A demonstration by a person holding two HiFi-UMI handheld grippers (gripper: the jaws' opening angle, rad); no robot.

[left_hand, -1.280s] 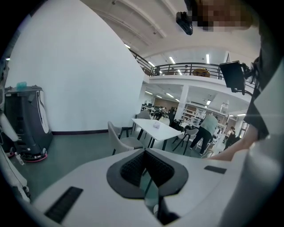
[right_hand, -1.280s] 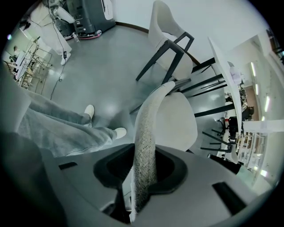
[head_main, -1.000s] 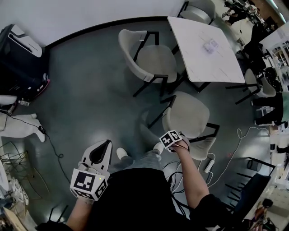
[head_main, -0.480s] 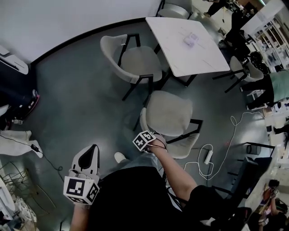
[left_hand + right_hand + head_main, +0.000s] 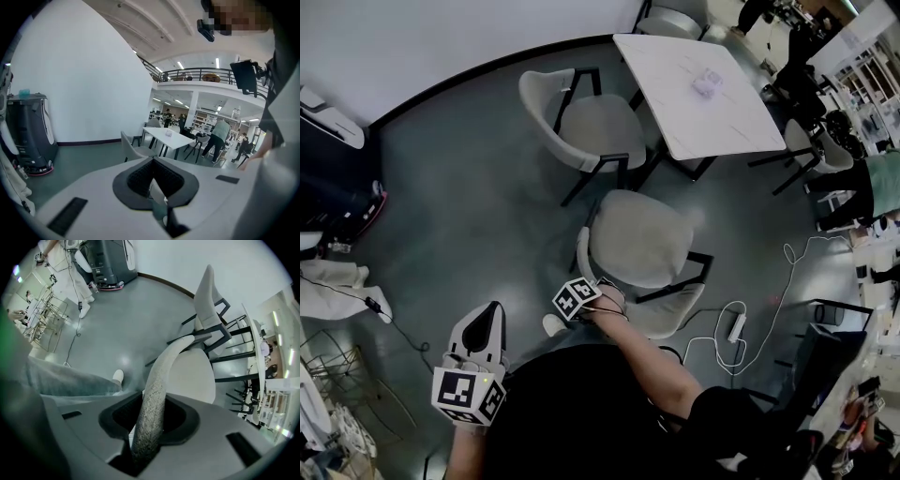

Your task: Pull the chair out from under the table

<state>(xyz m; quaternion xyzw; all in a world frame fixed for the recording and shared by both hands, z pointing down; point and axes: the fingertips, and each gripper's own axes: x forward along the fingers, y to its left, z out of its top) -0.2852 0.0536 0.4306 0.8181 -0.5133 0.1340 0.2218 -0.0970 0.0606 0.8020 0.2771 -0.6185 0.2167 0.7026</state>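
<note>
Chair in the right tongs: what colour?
The chair is pale beige with a black frame; head view shows it best.

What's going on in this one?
A person holds a gripper in each hand. The right gripper has its jaws clamped on the top edge of the backrest of a grey chair. That chair's seat stands clear of the white table, on the open floor near the person. The left gripper hangs to the side, jaws together with nothing between them, taking no part.
</note>
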